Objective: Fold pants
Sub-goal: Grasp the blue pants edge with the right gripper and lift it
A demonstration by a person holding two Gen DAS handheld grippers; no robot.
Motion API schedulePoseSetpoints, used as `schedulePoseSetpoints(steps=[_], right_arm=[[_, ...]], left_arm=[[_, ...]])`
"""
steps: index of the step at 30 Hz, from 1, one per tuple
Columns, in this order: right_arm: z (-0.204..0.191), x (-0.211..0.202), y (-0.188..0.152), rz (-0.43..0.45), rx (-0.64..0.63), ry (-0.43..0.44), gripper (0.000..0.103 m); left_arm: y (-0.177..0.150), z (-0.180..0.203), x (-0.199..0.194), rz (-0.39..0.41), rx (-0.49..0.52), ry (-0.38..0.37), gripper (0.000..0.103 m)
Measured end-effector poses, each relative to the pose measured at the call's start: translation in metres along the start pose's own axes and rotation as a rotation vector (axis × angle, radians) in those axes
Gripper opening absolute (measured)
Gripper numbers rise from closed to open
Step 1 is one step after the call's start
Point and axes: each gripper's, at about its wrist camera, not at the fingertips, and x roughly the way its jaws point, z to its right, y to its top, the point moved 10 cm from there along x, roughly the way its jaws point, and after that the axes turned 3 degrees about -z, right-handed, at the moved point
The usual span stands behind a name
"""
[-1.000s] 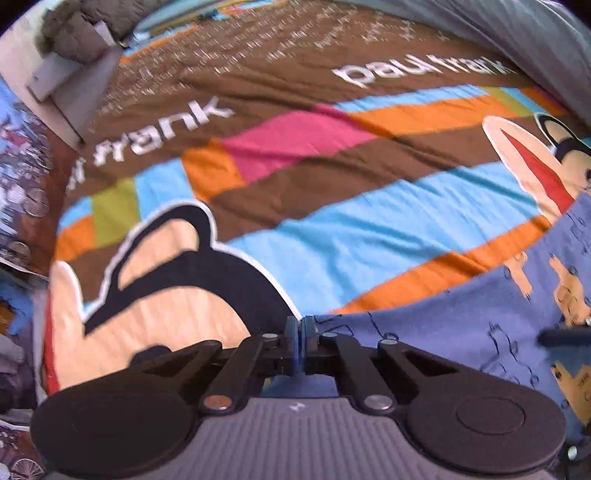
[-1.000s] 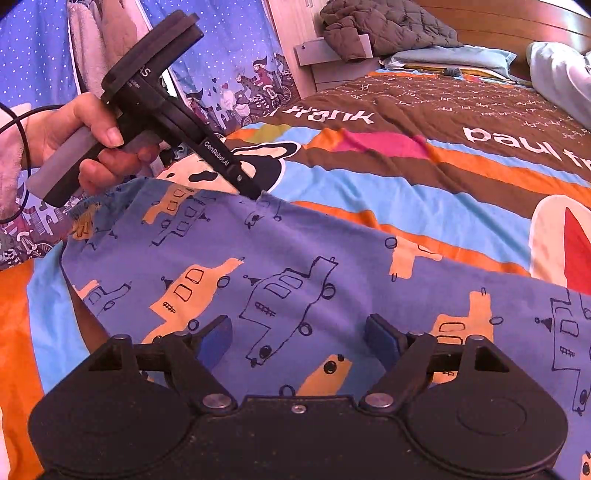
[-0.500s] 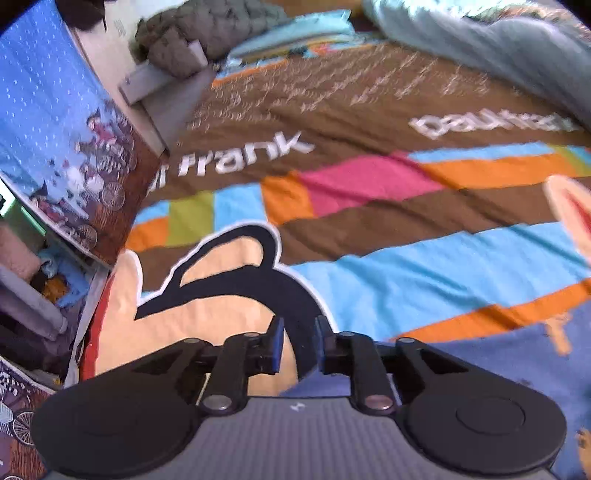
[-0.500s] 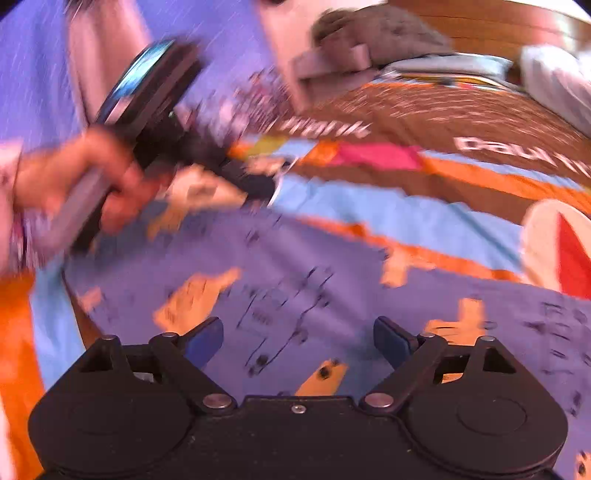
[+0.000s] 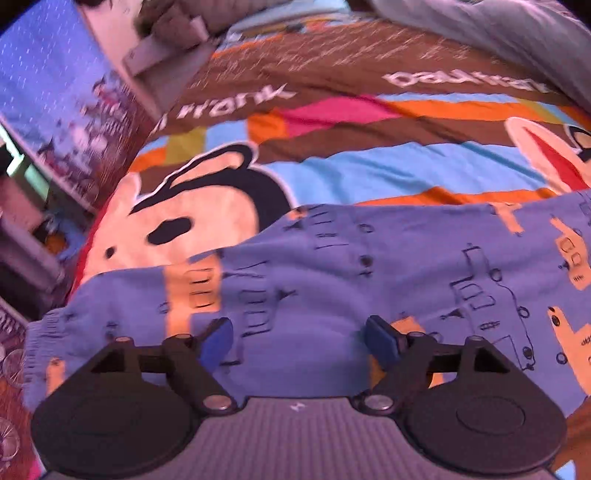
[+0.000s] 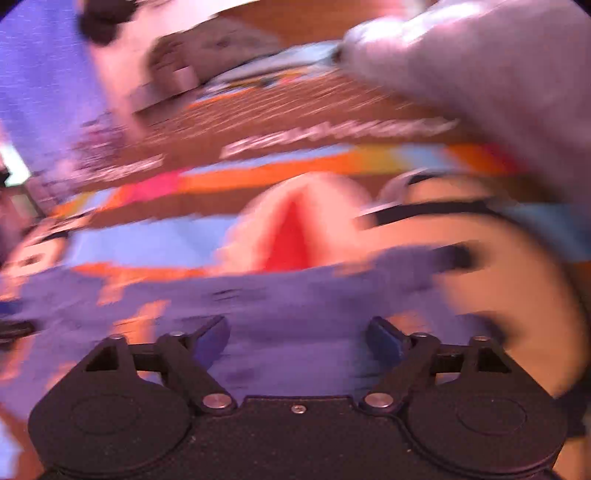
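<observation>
Bedspread: striped cartoon-print cotton bedspread (image 5: 369, 177) stretching ahead of both grippers
Pants: blue vehicle-print fabric pants (image 5: 332, 266) flat below both
Left gripper (image 5: 299, 338): jaws just opened wide, nothing clamped
Right gripper (image 6: 297, 338): spread wide, empty, view blurred

Bedspread (image 5: 369, 173): striped brown, blue, orange and pink, white lettering, large cartoon monkey faces. Quilted dark bundle (image 5: 166, 18) at far corner. Pale grey bedding (image 5: 517, 33) heaped along far right. Illustrated blue panel (image 5: 55, 92) at left.
</observation>
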Motion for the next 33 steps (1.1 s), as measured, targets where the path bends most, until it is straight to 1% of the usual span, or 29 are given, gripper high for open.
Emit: schedulePoseSetpoints(steps=[1, 2, 3, 4, 5, 8, 10, 13, 15, 17, 19, 22, 24, 25, 26, 27, 28, 30, 32, 33], right_arm=[[0.011, -0.006, 0.001, 0.006, 0.058, 0.026, 0.087], [0.023, -0.014, 0.003, 0.012, 0.145, 0.061, 0.088], [0.030, -0.019, 0.002, 0.013, 0.201, 0.085, 0.092], [0.037, -0.026, 0.000, 0.008, 0.246, 0.104, 0.101], [0.045, -0.032, -0.004, 0.001, 0.277, 0.103, 0.102], [0.060, -0.049, -0.025, -0.022, 0.291, 0.055, 0.102], [0.071, -0.058, -0.038, -0.032, 0.311, 0.056, 0.102], [0.081, -0.061, -0.049, -0.058, 0.430, 0.134, 0.102], [0.085, -0.064, -0.051, -0.062, 0.476, 0.152, 0.102], [0.087, -0.065, -0.051, -0.054, 0.510, 0.163, 0.102], [0.087, -0.066, -0.051, -0.043, 0.527, 0.169, 0.102], [0.087, -0.067, -0.051, -0.036, 0.523, 0.182, 0.102], [0.088, -0.069, -0.051, -0.033, 0.524, 0.202, 0.102], [0.088, -0.069, -0.051, -0.031, 0.529, 0.217, 0.101], [0.087, -0.070, -0.051, -0.029, 0.536, 0.234, 0.099], [0.086, -0.071, -0.052, -0.026, 0.548, 0.263, 0.092], [0.084, -0.072, -0.052, -0.027, 0.557, 0.293, 0.085], [0.082, -0.069, -0.053, -0.035, 0.575, 0.335, 0.082], [0.083, -0.065, -0.053, -0.044, 0.604, 0.354, 0.078], [0.084, -0.064, -0.052, -0.047, 0.616, 0.360, 0.076]], left_arm=[[0.005, -0.001, -0.003, -0.014, -0.005, 0.016, 0.083], [0.010, 0.001, -0.008, -0.018, -0.008, 0.022, 0.086], [0.017, 0.007, -0.012, -0.013, -0.004, 0.013, 0.092], [0.026, 0.017, -0.015, -0.002, 0.004, -0.002, 0.095], [0.036, 0.030, -0.020, 0.016, 0.018, -0.015, 0.097], [0.067, 0.088, -0.030, 0.066, 0.096, -0.053, 0.098], [0.087, 0.135, -0.032, 0.093, 0.149, -0.093, 0.098], [0.110, 0.211, -0.037, 0.124, 0.242, -0.155, 0.098], [0.119, 0.259, -0.035, 0.134, 0.341, -0.150, 0.097], [0.126, 0.296, -0.034, 0.156, 0.444, -0.117, 0.096], [0.131, 0.327, -0.032, 0.177, 0.523, -0.116, 0.096], [0.135, 0.351, -0.014, 0.149, 0.569, -0.090, 0.095], [0.136, 0.358, 0.005, 0.106, 0.571, -0.056, 0.095], [0.138, 0.359, 0.011, 0.099, 0.562, -0.038, 0.095], [0.140, 0.360, 0.016, 0.096, 0.551, -0.028, 0.098], [0.142, 0.359, 0.020, 0.093, 0.534, -0.028, 0.101], [0.143, 0.357, 0.020, 0.091, 0.517, -0.031, 0.102], [0.144, 0.356, 0.021, 0.086, 0.512, -0.045, 0.101], [0.147, 0.353, 0.016, 0.092, 0.517, -0.053, 0.099], [0.149, 0.350, 0.012, 0.090, 0.501, -0.053, 0.098]])
